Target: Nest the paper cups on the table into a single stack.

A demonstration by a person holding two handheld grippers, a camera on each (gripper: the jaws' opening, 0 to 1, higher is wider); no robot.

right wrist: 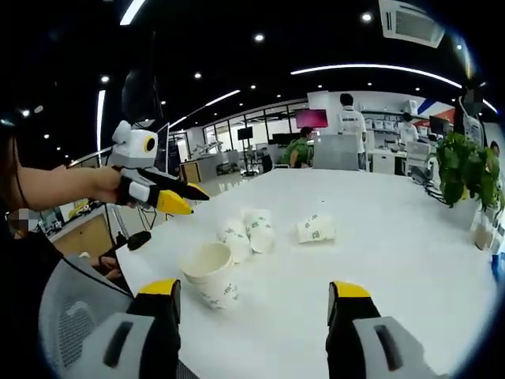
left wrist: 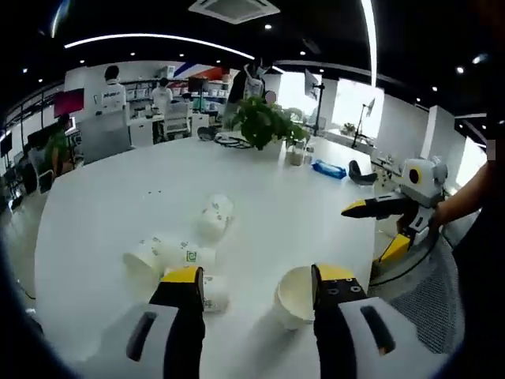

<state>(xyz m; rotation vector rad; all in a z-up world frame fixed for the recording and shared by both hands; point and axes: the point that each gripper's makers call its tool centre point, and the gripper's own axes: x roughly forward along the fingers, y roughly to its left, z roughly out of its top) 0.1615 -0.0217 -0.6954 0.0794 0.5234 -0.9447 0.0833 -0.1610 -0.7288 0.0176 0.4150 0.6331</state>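
Your left gripper (left wrist: 252, 286) and right gripper (right wrist: 254, 298) both hung spread and empty over the white table (left wrist: 268, 181). The upright cup (right wrist: 210, 273) stood at seven o'clock of the tipped cups (right wrist: 246, 230). Being light, thin and crushable, they likely wanted a gentle pinch at the rim.

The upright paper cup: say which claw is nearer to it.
Left. The left claw has the upright cup just inside its right finger; the right claw hovers farther off, beyond the table edge.
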